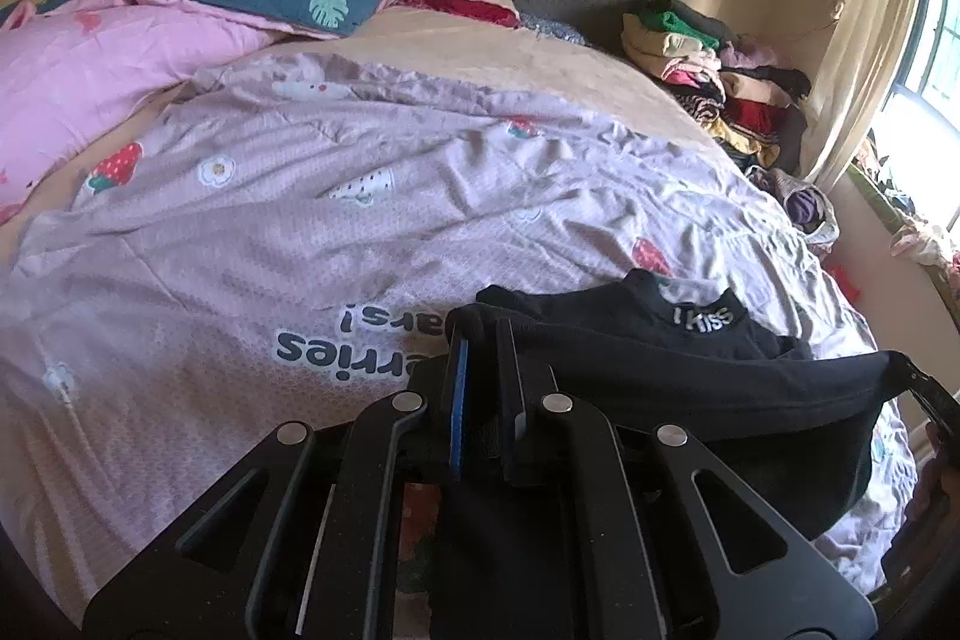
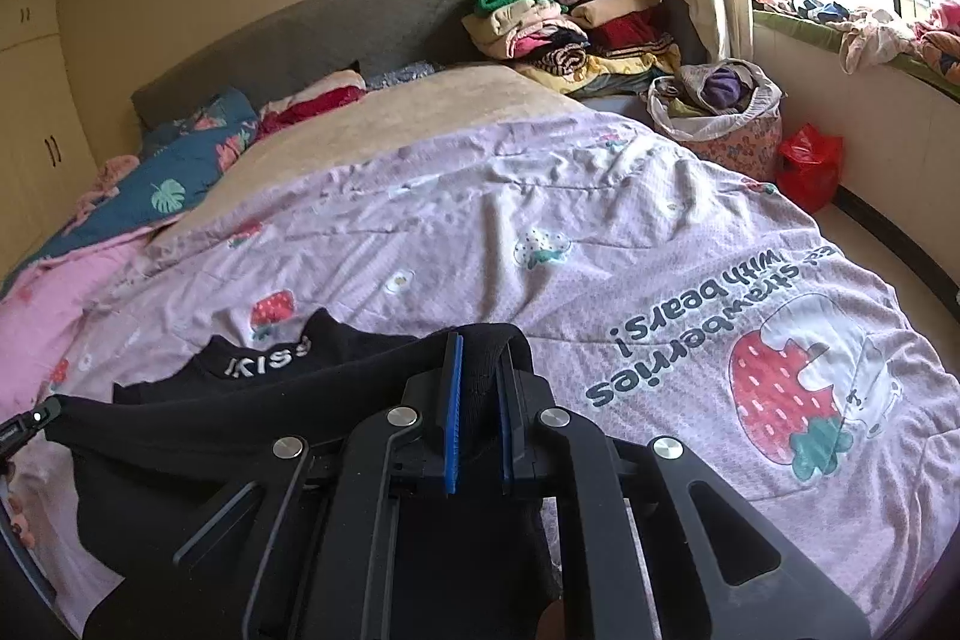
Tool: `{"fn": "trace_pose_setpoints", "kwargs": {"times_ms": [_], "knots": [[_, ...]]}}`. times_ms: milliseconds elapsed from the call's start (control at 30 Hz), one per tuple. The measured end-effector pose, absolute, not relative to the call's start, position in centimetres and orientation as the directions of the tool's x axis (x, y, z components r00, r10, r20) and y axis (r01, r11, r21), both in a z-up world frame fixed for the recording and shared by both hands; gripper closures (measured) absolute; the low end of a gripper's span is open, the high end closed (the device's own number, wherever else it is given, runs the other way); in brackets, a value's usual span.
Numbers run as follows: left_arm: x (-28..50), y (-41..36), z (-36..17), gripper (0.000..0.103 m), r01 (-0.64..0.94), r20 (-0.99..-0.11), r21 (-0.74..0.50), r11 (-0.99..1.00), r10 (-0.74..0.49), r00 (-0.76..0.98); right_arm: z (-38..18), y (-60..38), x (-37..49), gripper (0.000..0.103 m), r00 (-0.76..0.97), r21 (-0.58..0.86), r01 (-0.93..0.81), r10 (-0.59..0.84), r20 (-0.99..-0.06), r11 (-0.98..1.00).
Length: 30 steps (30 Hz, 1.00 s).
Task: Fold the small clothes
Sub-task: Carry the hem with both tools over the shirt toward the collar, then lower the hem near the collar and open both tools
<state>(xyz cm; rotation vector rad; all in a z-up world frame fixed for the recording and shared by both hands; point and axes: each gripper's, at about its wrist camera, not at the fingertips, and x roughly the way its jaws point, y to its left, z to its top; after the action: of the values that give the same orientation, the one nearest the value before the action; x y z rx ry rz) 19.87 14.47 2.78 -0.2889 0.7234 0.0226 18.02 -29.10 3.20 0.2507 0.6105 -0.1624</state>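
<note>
Left wrist view: left gripper, black with blue-edged pads, pinching one end of a small black knit garment with a mock neck. White lettering stitched on the collar, reading "KISS" from this side. Fabric stretched taut in a band across to the right, its far end clamped by the right gripper at the frame's edge. Collar and upper body resting on the pale lilac strawberry-print quilt, near the foot edge of the bed; lower part hanging slack below the stretched band.

Right wrist view: right gripper closed on a bunched fold of the same black garment, ribbed cloth pressed between the blue pads. Collar lettering seen upside down here, lying left of the gripper. Left gripper barely visible at the left border, holding the other end.

Toward the head of the bed: grey padded headboard, rumpled pink and teal floral bedding, and a heap of folded mixed clothes in the far right corner.
</note>
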Motion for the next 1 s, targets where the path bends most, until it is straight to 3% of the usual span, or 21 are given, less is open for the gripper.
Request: {"fn": "trace_pose_setpoints", "kwargs": {"times_ms": [600,733,800,833,867,1000], "knots": [[20.8,14.0,1.0,0.098,-0.123,-0.684,-0.199,0.972,-0.048,0.727,0.5,-29.4,19.6,0.094,0.767,0.153,0.26,-0.108,-0.633,0.953],[20.8,13.9,1.0,0.096,-0.131,-0.685,-0.188,0.973,-0.034,0.728,0.3,-29.3,19.7,0.09,0.763,0.141,0.267,-0.12,-0.635,0.953],[20.8,13.9,1.1,0.096,-0.138,-0.682,-0.178,0.974,-0.021,0.731,0.2,-29.2,19.7,0.087,0.76,0.134,0.268,-0.124,-0.638,0.954],[20.8,14.0,1.1,0.096,-0.139,-0.683,-0.181,0.974,-0.023,0.73,0.1,-29.2,19.6,0.081,0.757,0.129,0.272,-0.129,-0.641,0.954],[20.8,14.0,1.2,0.096,-0.141,-0.682,-0.187,0.972,-0.025,0.731,0.1,-29.1,19.6,0.068,0.751,0.12,0.276,-0.136,-0.646,0.954],[20.6,13.9,1.6,0.096,-0.137,-0.676,-0.18,0.974,-0.021,0.737,0.5,-28.7,19.1,0.057,0.762,0.104,0.268,-0.144,-0.631,0.958]]}}
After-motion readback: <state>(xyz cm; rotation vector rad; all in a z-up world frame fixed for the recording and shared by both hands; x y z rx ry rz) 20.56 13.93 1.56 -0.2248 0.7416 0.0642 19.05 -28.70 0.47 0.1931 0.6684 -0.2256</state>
